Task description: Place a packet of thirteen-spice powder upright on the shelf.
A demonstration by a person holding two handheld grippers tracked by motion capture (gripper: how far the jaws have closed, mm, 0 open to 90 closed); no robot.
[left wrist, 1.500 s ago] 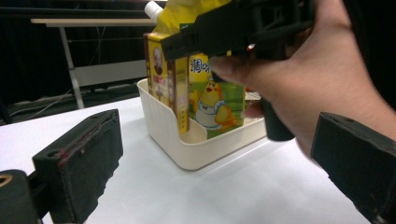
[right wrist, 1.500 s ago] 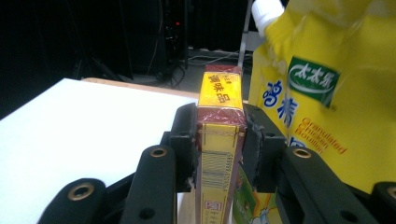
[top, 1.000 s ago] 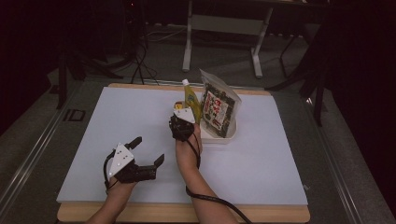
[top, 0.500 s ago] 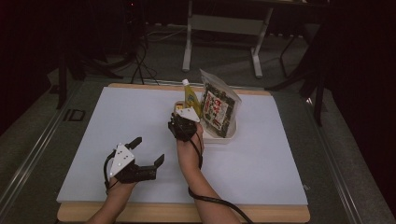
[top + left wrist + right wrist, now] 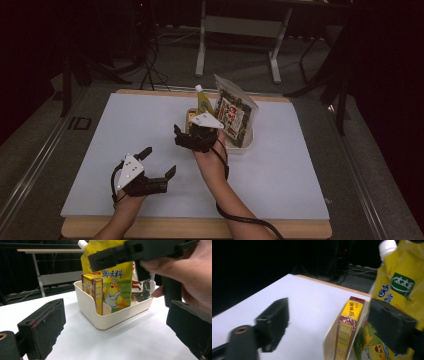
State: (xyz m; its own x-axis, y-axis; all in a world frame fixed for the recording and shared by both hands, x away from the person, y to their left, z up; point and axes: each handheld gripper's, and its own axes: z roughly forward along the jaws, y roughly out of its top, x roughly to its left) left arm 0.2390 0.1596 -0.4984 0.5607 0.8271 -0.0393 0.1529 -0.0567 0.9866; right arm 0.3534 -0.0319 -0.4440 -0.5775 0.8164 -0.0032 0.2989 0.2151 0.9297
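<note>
Right tool (image 5: pixel 186 138) jaws just opened, empty. Box (image 5: pixel 348 325): light, rigid; grip its flat sides at 12 o'clock end.

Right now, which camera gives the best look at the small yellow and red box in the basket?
The left gripper view: the box stands upright at the near end of the basket, its front and side sharp. The right gripper view shows the box from above, narrow edge on and slightly blurred. In the high view the box is a small patch.

Small yellow box (image 5: pixel 347 327) upright inside cream bin (image 5: pixel 100 317).
</note>
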